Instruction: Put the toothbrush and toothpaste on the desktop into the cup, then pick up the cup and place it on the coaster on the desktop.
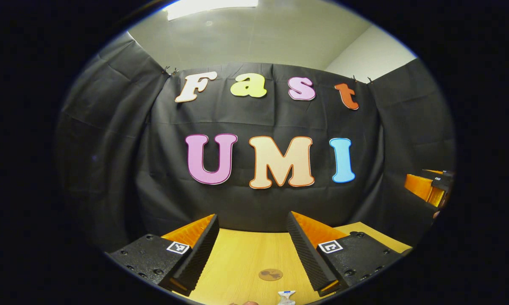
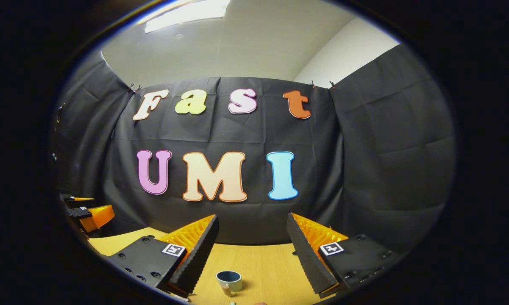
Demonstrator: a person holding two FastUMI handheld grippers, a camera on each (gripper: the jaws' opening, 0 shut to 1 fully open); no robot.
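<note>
Two grippers are held above a light wooden table (image 1: 241,262), both facing the black cloth wall of the booth. In the left gripper view, the left gripper (image 1: 252,245) has its jaws spread wide with nothing between them. Beyond its fingers, a small round brown coaster (image 1: 271,275) lies flat on the table, between the two fingers as seen from this camera. Nearer the bottom edge, the white end of a small item with a blue mark (image 1: 286,296) lies on the table just beside the coaster; it is cut off by the edge, so whether it is the toothpaste or the toothbrush cannot be told. The right gripper also shows at the far right edge of this view, well apart from the left one. In the right gripper view, the right gripper (image 2: 251,248) likewise has its jaws wide apart and holds nothing. A pale cup (image 2: 229,280) with a dark blue interior stands upright on the table ahead of it, closer to its left finger, touching neither finger. The left gripper (image 2: 84,214) shows at the far left edge of this view, above the table edge.
</note>
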